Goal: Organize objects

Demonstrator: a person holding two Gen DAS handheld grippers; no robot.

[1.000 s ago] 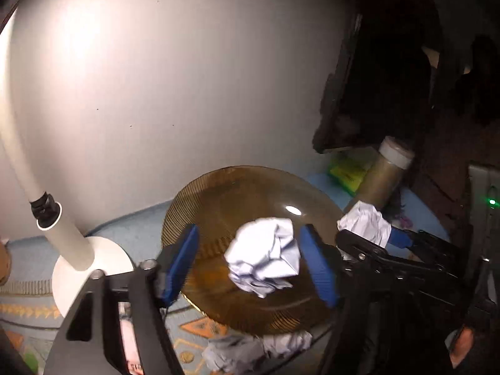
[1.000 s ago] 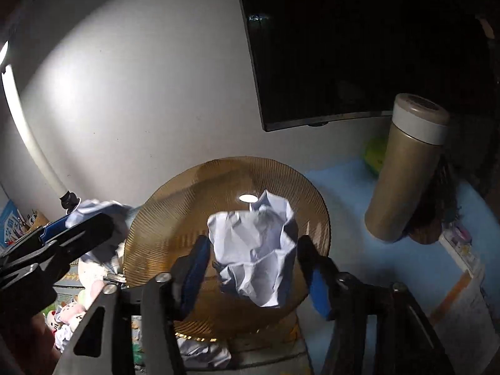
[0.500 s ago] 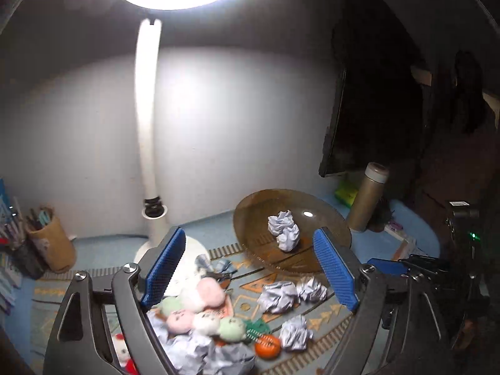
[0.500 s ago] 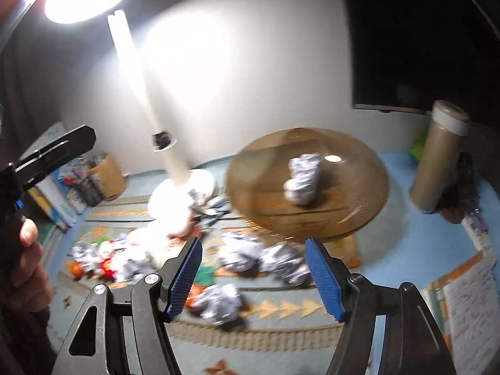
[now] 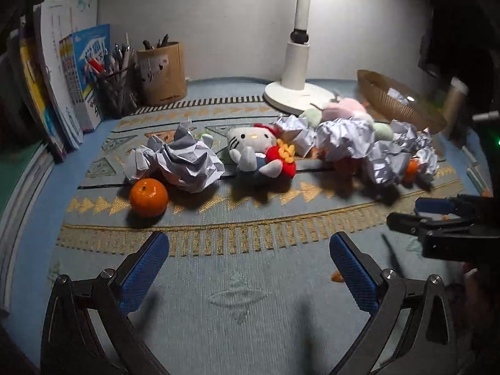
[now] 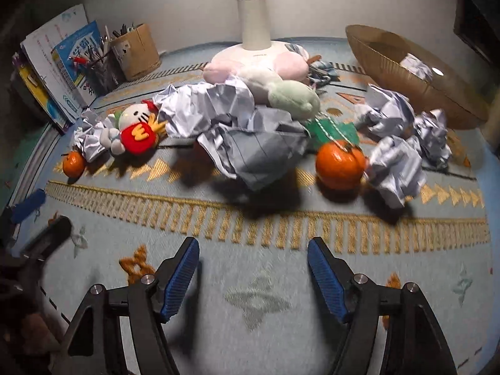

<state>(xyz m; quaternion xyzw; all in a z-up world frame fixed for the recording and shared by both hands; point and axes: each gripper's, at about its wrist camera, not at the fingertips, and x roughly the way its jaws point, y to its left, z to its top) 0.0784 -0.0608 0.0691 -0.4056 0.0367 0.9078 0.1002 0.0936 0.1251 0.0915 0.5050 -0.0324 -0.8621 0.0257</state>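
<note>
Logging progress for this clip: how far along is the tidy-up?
Early. Done: some crumpled paper already lies in the amber bowl. In hand: nothing; the left gripper and right gripper are both open over bare mat. Left: many paper balls, two oranges, and plush toys scattered on the mat.

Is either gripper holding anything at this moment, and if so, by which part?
Nothing is held. The left gripper and right gripper both hover with jaws open over the bare mat.
</note>
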